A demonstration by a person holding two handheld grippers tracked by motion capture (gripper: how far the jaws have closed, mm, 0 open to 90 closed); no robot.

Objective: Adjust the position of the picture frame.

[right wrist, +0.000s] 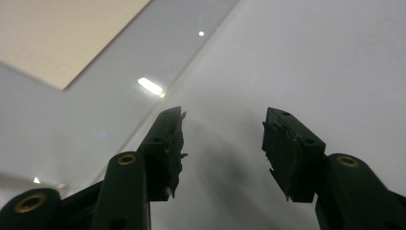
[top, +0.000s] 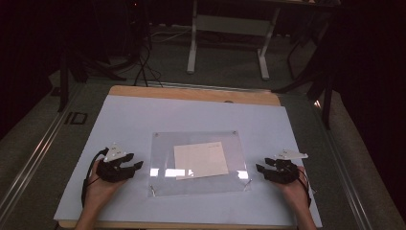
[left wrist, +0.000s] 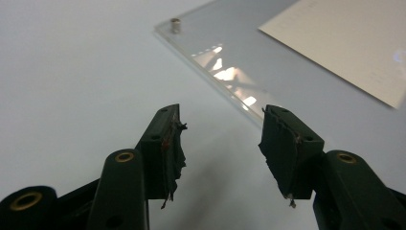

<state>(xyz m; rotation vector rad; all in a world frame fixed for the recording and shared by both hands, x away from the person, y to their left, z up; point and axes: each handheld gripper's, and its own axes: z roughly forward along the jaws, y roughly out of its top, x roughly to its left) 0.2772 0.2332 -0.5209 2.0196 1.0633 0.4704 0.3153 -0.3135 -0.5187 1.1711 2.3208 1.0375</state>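
A clear plastic sheet (top: pixel 198 163) with small studs at its corners lies flat on the white table cover, a cream sheet of paper (top: pixel 200 160) lying under its middle.

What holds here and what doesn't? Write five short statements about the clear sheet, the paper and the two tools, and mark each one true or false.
1. The cream paper lies within the outline of the clear plastic sheet. True.
2. The left tool is clamped on the edge of the sheet. False: its jaws stand open with nothing between them, just short of the sheet's edge.
3. The right tool holds the paper. False: its jaws are open and empty, off the sheet's right side.
4. The sheet rests on a white board that covers most of the wooden table. True.
5. A small metal post stands at a corner of the sheet. True.
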